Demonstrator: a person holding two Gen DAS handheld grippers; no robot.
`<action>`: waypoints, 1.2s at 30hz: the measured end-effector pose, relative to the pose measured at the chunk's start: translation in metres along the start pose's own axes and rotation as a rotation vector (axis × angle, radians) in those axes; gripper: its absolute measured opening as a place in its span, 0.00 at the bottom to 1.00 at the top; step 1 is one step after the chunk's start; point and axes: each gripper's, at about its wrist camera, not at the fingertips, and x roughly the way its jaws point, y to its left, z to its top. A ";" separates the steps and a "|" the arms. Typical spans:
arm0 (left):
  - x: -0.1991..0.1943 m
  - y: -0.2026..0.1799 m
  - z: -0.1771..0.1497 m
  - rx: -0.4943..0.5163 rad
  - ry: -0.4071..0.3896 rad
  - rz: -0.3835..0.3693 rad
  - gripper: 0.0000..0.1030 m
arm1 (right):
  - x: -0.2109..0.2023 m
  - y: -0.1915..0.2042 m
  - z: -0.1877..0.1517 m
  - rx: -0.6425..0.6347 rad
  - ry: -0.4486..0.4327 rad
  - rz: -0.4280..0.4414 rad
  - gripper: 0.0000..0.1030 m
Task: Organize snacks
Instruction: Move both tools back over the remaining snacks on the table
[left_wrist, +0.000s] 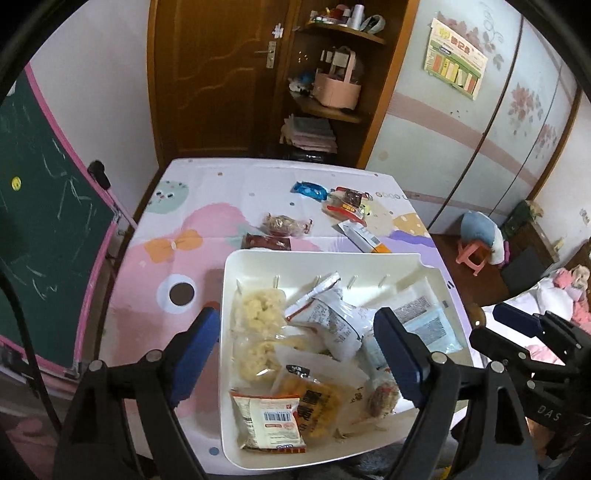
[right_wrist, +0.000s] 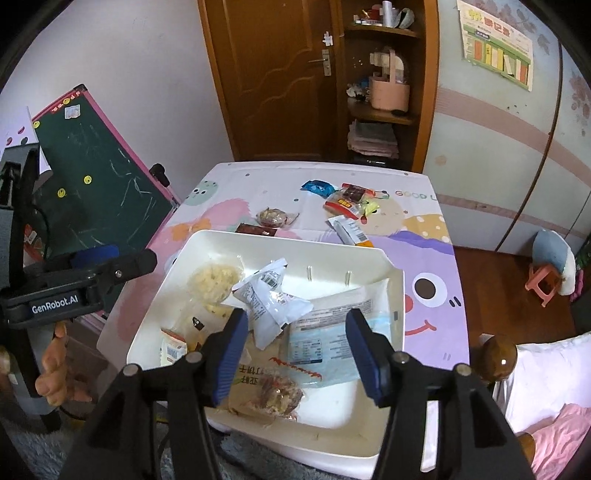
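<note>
A white plastic bin (left_wrist: 258, 258) (right_wrist: 397, 295) sits at the near end of the table and holds several snack packets. Among them are pale puffed snacks (left_wrist: 256, 314) (right_wrist: 212, 280), a white packet (left_wrist: 328, 321) (right_wrist: 271, 302), a blue-white packet (left_wrist: 428, 325) (right_wrist: 317, 343), an orange packet (left_wrist: 317, 402) and a barcode packet (left_wrist: 269, 421). My left gripper (left_wrist: 295, 354) is open and empty above the bin's near left part. My right gripper (right_wrist: 297, 354) is open and empty above the bin's near side; it also shows at the right of the left wrist view (left_wrist: 517, 321).
Loose snacks lie on the cartoon tablecloth (left_wrist: 192, 206) beyond the bin: a blue packet (left_wrist: 308, 189) (right_wrist: 318, 186), a red-yellow pile (left_wrist: 347, 205) (right_wrist: 351, 201), a round clear-wrapped snack (left_wrist: 284, 224) (right_wrist: 273, 217), a brown packet (left_wrist: 266, 242) (right_wrist: 255, 229), a white-orange packet (left_wrist: 364, 236) (right_wrist: 349, 232). A chalkboard (left_wrist: 44, 229) stands left.
</note>
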 end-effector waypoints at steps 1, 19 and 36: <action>-0.001 -0.002 0.000 0.006 -0.004 0.002 0.82 | 0.000 0.001 0.000 -0.002 0.001 0.000 0.54; 0.017 -0.007 0.004 0.042 0.034 0.013 0.82 | 0.031 -0.008 -0.001 0.025 0.090 0.006 0.54; 0.049 -0.001 0.083 0.100 0.019 0.055 0.82 | 0.065 -0.034 0.064 -0.053 0.062 -0.118 0.54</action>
